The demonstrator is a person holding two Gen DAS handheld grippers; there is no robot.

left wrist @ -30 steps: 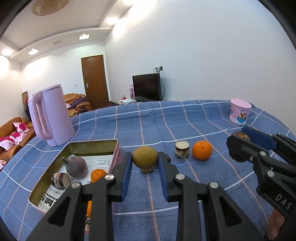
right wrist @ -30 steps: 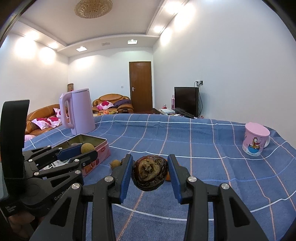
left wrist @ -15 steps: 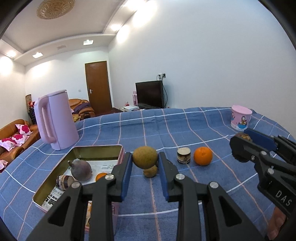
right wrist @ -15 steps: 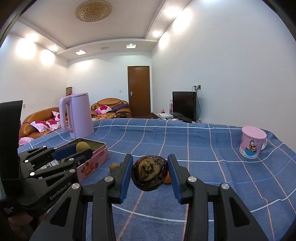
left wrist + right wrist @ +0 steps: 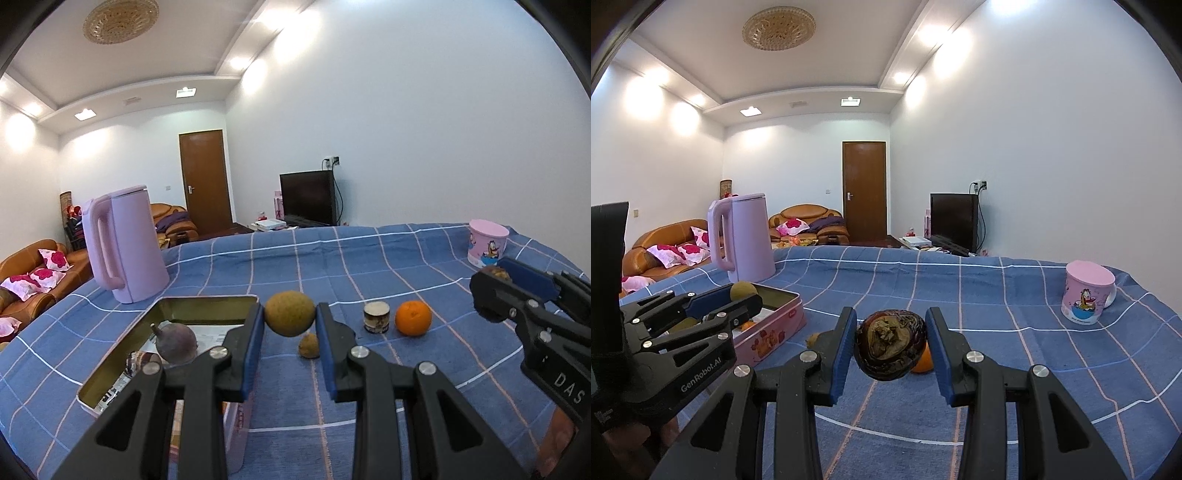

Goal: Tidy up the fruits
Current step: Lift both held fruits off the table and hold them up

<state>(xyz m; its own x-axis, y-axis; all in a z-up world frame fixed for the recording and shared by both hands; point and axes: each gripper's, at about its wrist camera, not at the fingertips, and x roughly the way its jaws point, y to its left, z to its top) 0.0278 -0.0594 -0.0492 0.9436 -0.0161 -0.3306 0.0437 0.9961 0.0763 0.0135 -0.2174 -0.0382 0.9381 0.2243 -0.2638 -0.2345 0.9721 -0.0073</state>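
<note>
Change: in the left wrist view the tin (image 5: 110,365) sits lower and further left than a second ago, and the small brown fruit (image 5: 308,345) on the blue checked cloth, then hidden behind the held fruit, now shows below it; both held fruits look lifted clear of the counter (image 5: 369,266), so I judge the carry to the tin is under way.
Left hand-held gripper (image 5: 290,325): narrow, clamped on a greenish-brown round fruit (image 5: 290,313), right of the tin's far corner.
Right hand-held gripper (image 5: 891,347): narrow, pads pressing a dark wrinkled fruit (image 5: 891,349); lower centre of its view.
Tin: holds a purple fruit (image 5: 175,342) and more, partly hidden.
Left out: an orange (image 5: 413,317) beside a small jar (image 5: 376,316), centre right.
</note>
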